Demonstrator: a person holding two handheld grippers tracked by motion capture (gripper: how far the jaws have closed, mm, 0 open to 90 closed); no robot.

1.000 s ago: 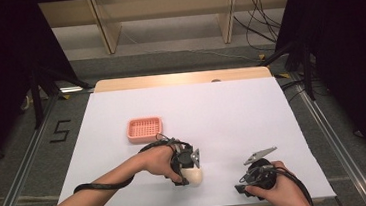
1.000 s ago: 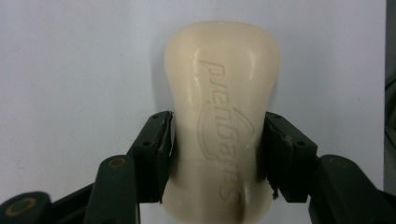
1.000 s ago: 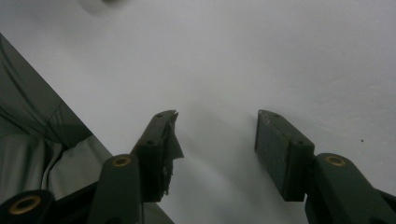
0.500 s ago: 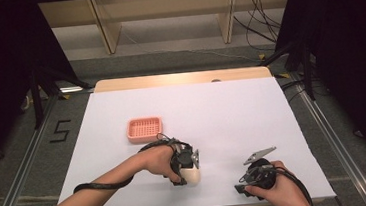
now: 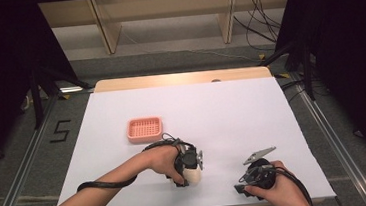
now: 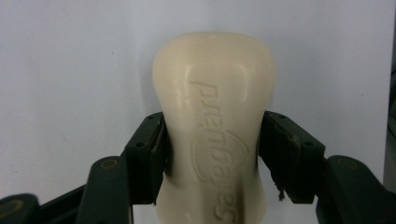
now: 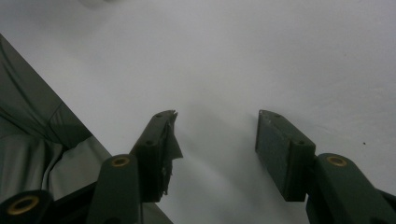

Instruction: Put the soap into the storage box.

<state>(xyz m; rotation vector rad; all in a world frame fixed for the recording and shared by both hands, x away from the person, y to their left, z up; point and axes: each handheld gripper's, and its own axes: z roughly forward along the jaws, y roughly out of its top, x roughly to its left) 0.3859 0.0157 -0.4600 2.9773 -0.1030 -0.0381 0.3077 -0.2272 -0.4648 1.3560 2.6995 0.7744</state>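
At the near edge of the white desk (image 5: pixel 251 107), the right hand-held gripper (image 5: pixel 242 188) rests with its jaws spread apart and nothing between them, its tips by the desk's edge. Just to its left, the left hand-held gripper (image 5: pixel 190 178) is clamped on a cream bar of soap (image 6: pixel 217 126), both jaws pressing its embossed sides as it sits against the desk. Farther back, a pink slotted soap dish (image 5: pixel 144 128) lies apart from both.
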